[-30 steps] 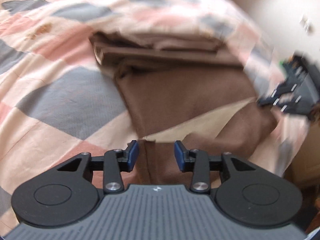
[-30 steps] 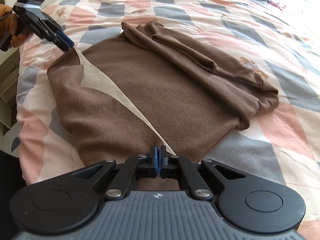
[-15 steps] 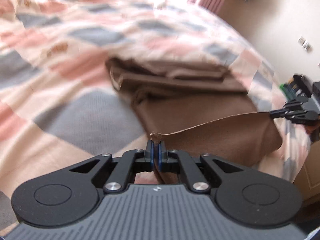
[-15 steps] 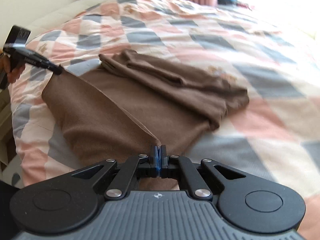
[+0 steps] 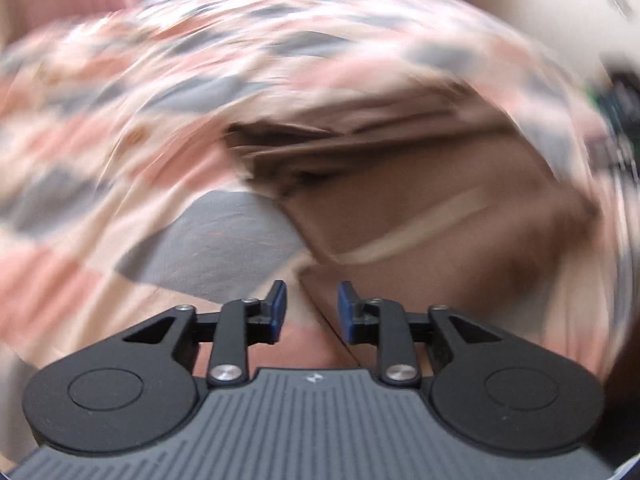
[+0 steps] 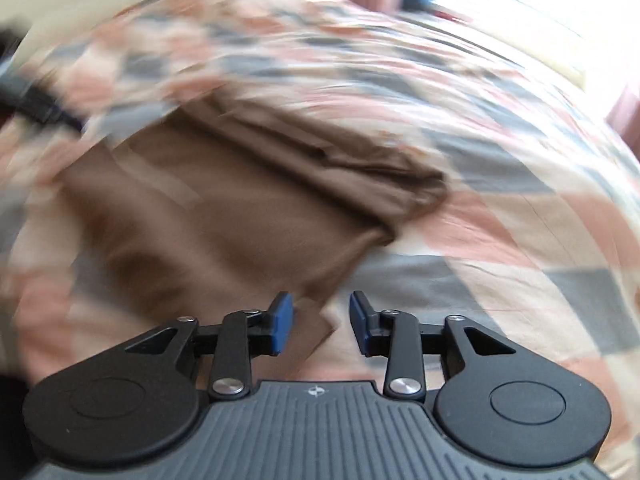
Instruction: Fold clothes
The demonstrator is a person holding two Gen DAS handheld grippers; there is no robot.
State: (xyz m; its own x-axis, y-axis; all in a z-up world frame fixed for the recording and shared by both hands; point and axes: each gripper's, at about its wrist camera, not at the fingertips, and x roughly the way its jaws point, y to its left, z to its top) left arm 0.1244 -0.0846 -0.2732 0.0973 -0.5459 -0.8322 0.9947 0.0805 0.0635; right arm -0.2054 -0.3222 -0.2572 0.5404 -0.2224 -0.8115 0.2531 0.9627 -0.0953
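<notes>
Light: daylight, bright, entering from 12 o'clock in the left view and 1 o'clock in the right.
Glare: both those far patches wash out to white.
Blur: heavy swirling smear over the bedspread (image 5: 120,152) and brown garment (image 6: 224,224).
Sharpness: only the near gripper bodies at 6 o'clock stay crisp.
Distortion: fisheye bending at the rims.

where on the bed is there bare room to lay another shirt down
Bare quilt right of the brown garment in the right wrist view; in the left wrist view, bare quilt left of it, around the grey patch. The middle is crowded: the garment and its bunched fold.
</notes>
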